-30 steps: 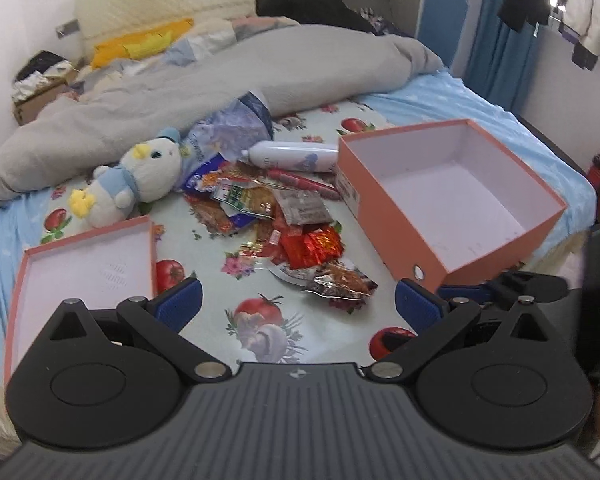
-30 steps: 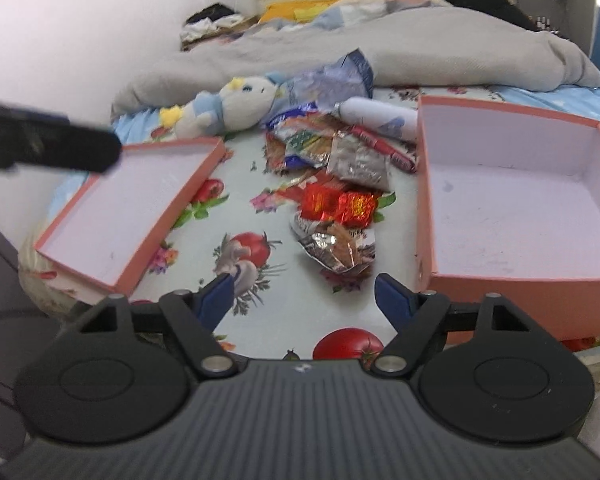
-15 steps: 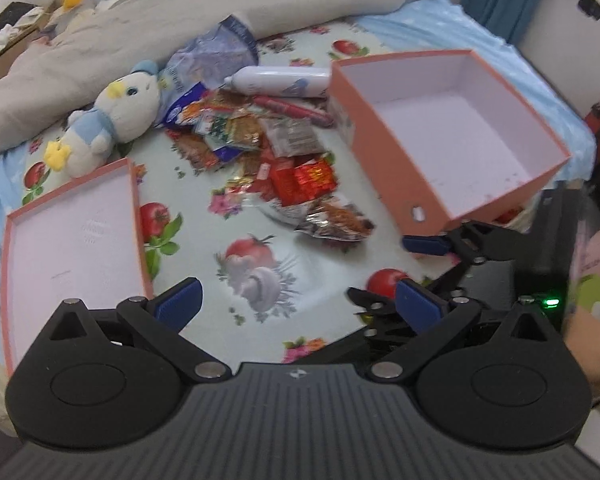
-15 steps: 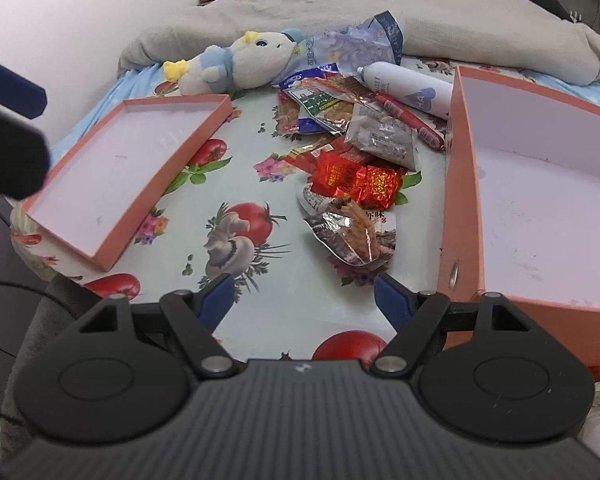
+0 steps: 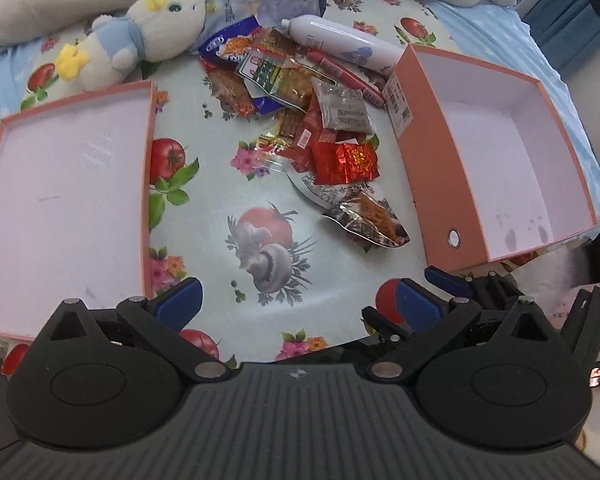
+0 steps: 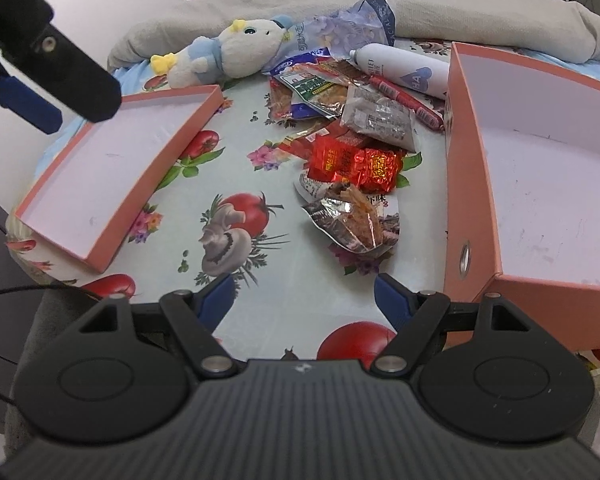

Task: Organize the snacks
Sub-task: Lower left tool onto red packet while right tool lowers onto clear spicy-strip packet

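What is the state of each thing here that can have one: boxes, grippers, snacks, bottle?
Deep orange cardboard box: open, empty.
Shallow orange box lid: upturned, empty.
Left gripper: open, holding nothing.
Right gripper: open, holding nothing.
Pile of foil snack packets: loose on the sheet, none boxed.
White spray bottle: lying down.

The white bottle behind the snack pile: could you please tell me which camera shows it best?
The left wrist view: the white bottle lies nearly whole, cap to base, beside the orange box. The right wrist view shows the bottle smaller, its far end hidden behind the box wall.
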### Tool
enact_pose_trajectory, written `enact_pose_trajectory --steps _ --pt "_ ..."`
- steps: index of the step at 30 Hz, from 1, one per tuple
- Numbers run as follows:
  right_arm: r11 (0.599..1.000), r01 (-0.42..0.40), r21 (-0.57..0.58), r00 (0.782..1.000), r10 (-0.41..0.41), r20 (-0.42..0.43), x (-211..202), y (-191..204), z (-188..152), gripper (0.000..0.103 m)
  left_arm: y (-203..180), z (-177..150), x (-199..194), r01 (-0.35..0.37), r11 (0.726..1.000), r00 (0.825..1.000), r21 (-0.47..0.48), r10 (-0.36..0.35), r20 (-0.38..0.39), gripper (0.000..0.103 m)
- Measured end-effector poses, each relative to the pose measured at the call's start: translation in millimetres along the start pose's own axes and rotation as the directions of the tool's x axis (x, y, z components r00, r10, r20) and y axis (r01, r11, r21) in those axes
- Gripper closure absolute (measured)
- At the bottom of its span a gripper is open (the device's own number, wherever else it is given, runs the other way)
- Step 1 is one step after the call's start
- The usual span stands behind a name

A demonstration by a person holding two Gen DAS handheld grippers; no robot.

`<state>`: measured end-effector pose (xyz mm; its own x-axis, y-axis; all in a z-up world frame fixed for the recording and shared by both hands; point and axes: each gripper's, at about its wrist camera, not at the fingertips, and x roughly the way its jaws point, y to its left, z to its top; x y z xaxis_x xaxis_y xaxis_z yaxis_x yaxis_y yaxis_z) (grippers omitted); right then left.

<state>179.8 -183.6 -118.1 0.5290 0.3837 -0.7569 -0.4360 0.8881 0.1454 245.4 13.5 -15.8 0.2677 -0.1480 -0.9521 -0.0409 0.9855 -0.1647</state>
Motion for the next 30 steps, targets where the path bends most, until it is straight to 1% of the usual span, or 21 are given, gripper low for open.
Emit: enact_pose_trajectory --steps 5,8,11,13,14,15,21,23,25,28,30 --pt "1.0 0.008 -0.001 1.0 -0.008 0.003 6.7 1.7 3.2 0.025 10.1 14.2 -0.3 -0.014 0.999 1.0 -0.04 0.014 0.011 0.0" --pt "1.0 0.014 -0.007 1.0 -0.014 0.01 11.2 2.3 5.9 0.025 16.8 25.7 2.1 0.013 0.998 1.0 -0.067 -0.013 0.0 0.0" --pt "0.999 0.027 -0.023 0.999 -0.026 0.018 17.6 3.4 9.9 0.028 23.5 40.0 6.6 0.031 0.993 0.999 -0.111 -0.03 0.017 0.0" --pt "0.999 0.034 -0.027 0.999 -0.033 0.017 22.9 2.2 12.7 0.029 27.8 49.8 10.6 0.059 0.987 0.997 -0.148 -0.052 0.051 0.0" --pt "0.999 0.036 -0.026 0.999 -0.035 0.016 25.2 1.1 14.1 0.029 28.0 54.6 13.9 0.058 0.987 0.997 -0.15 -0.05 0.06 0.0" --pt "0.999 0.041 -0.029 0.999 -0.041 0.017 27.5 0.1 15.5 0.029 27.1 59.4 18.6 0.058 0.988 0.997 -0.145 -0.05 0.061 0.0" --pt "0.997 0.059 -0.059 0.998 -0.058 0.023 42.1 -0.4 24.8 0.031 19.5 80.6 65.4 0.115 0.988 0.993 -0.1 -0.112 0.028 0.0" --pt "0.995 0.069 -0.071 0.997 -0.067 0.026 47.9 -0.2 28.8 0.031 18.9 88.3 83.9 0.117 0.99 0.993 -0.082 -0.116 0.011 0.0" --pt "0.992 0.083 -0.09 0.996 -0.08 0.031 54.2 1.6 32.9 0.032 21.0 94.7 100.0 0.121 0.989 0.993 -0.08 -0.121 0.006 0.0" --pt "0.987 0.088 -0.131 0.996 -0.085 0.028 62.7 4.5 36.2 0.032 26.4 103.6 119.9 0.149 0.986 0.989 -0.072 -0.149 0.01 0.0" --pt "0.983 0.106 -0.15 0.994 -0.102 0.029 67.9 5.1 38.0 0.032 29.0 109.7 132.6 0.173 0.983 0.985 -0.055 -0.173 0.009 0.001"
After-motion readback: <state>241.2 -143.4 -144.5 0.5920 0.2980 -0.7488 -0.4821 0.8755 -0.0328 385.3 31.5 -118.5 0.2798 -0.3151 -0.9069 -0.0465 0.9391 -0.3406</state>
